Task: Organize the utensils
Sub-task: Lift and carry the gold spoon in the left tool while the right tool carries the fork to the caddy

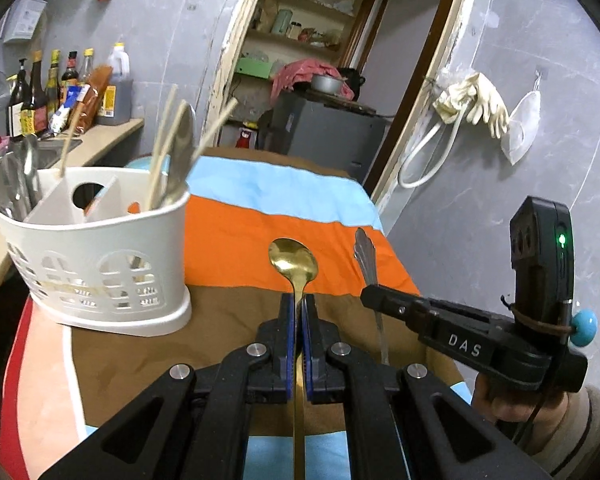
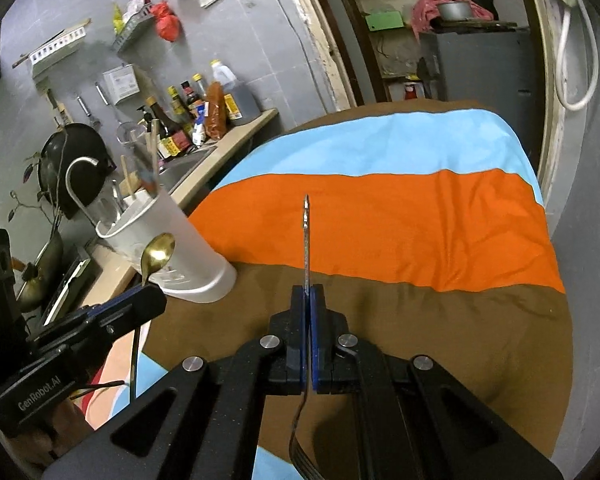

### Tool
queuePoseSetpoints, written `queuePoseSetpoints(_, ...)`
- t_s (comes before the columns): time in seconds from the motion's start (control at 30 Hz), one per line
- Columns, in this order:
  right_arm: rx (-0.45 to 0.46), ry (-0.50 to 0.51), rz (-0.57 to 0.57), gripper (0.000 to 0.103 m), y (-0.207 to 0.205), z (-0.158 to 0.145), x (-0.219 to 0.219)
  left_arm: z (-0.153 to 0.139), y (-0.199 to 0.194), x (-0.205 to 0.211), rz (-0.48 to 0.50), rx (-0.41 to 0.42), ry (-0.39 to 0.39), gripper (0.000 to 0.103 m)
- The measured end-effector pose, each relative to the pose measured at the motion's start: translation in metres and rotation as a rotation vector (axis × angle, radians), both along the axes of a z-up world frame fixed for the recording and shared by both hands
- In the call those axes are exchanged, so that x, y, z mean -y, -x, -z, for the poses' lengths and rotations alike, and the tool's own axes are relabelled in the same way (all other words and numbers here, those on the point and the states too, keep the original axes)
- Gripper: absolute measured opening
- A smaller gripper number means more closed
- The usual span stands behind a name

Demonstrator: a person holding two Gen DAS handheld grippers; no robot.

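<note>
Above the striped cloth (image 1: 236, 248) that covers the table, both grippers carry one utensil each, so the step in hand is the transport toward the white caddy (image 1: 96, 264). The left gripper (image 1: 299, 312) has its blue pads pressed on the thin handle of a gold spoon (image 1: 294, 266), with the bowl pointing forward and the rest of the handle running back under the fingers. The right gripper (image 2: 309, 300) is clamped in the same way on a silver fork (image 2: 306, 240); its ornate handle end points forward, and the tines hang below, behind the pads. In the left view this fork appears just beside the spoon, on its right.

The caddy stands on the left part of the table, near the edge, and it is divided in compartments. One already holds chopsticks (image 1: 164, 152) and what is probably a metal spoon, though blur makes this hard to confirm; another, at the far left, holds more metal utensils.

For the next move, I judge that each piece must be brought over the caddy rim, turned upright above the compartment with similar items, and then released. The spoon is closer to the caddy, so it should probably go first, while the fork waits apart, to avoid that the two grippers collide over the narrow opening
</note>
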State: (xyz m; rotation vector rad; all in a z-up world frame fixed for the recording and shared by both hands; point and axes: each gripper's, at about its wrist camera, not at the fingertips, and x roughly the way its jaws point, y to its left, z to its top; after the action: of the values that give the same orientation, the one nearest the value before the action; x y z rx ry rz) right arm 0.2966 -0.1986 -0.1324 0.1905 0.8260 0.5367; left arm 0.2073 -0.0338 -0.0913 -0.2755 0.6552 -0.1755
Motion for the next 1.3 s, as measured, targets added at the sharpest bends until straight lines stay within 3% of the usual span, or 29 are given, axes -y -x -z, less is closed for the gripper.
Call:
queuePoseSetpoints(0.43, 0.213, -0.089, 0.004, 0.002, 0.020, -0.066, -0.028, -0.051, 0.019, -0.040, -0.076, 0.164, -0.002, 0.004)
queuePoseSetpoints(0.87, 0.421, -0.280, -0.006, 0.002, 0.013, -0.132, -0.094, -0.087, 0.004, -0.125, -0.188, 0.306, 0.033, 0.004)
queuePoseSetpoints(1.17, 0.511, -0.329, 0.006, 0.002, 0.004, -0.155, -0.138, -0.096, -0.020, -0.171, -0.209, 0.375, 0.022, 0.004)
queuePoseSetpoints(1.3, 0.516, -0.357, 0.026, 0.002, -0.008, -0.151, -0.150, -0.095, -0.034, -0.196, -0.209, 0.398, 0.079, 0.004)
